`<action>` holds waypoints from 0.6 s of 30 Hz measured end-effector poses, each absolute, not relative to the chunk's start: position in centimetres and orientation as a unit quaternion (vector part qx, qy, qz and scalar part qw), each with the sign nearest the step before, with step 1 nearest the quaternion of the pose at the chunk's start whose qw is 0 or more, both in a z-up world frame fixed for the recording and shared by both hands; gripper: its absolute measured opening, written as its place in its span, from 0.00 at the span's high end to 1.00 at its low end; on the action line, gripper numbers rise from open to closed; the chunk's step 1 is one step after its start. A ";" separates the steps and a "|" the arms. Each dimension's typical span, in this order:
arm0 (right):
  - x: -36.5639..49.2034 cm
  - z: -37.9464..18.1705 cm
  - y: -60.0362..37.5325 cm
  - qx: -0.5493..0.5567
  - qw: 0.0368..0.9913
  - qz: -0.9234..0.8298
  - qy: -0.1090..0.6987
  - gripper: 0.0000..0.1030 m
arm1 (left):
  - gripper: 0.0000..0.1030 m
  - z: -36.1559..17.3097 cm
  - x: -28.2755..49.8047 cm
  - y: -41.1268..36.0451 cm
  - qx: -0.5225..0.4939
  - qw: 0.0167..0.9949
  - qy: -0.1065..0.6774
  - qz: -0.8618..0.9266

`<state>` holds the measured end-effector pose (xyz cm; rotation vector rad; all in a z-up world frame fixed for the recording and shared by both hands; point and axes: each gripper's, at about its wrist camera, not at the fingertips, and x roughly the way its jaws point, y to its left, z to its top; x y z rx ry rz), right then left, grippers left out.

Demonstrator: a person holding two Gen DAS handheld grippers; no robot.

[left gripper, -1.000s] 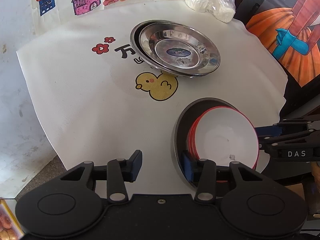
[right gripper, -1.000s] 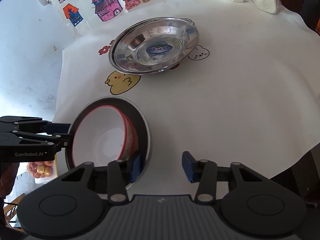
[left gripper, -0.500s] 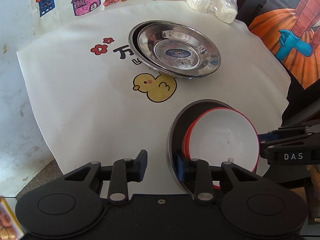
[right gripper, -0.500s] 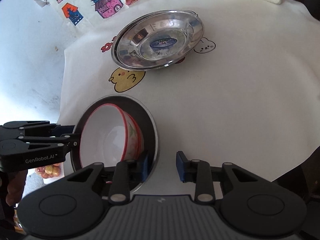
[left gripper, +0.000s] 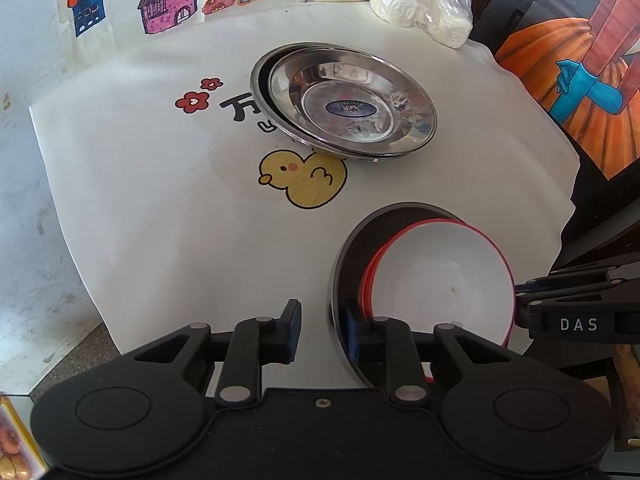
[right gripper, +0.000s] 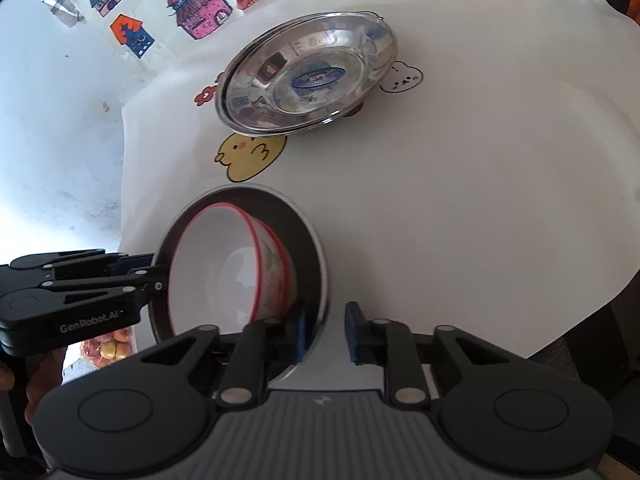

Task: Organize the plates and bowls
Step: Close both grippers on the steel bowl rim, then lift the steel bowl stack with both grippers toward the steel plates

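On a round table, white cloth (left gripper: pixel 160 200) printed with a yellow duck (left gripper: pixel 304 180) and red flowers. Behind it, house drawings (left gripper: pixel 168 0) and a plastic bag (left gripper: pixel 420 4) of white lumps; to the right, an orange pumpkin picture (left gripper: pixel 580 100). Mid-cloth, stacked steel plates (left gripper: pixel 352 108), shiny, blue label in the well. At the near edge, dark plate (left gripper: pixel 350 264) carrying nested white bowls (left gripper: pixel 440 280) with red rims. Left gripper (left gripper: pixel 322 334) just closing, astride that plate's rim, outer pad not yet touching. Right gripper (right gripper: pixel 326 332) just closed, clamped on the opposite rim.
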<state>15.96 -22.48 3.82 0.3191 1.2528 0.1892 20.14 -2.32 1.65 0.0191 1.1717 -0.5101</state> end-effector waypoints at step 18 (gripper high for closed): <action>16.1 3.4 -23.2 0.194 0.780 0.080 0.589 0.86 | 0.92 1.6 20.1 -2.7 -0.001 0.799 0.551 -0.240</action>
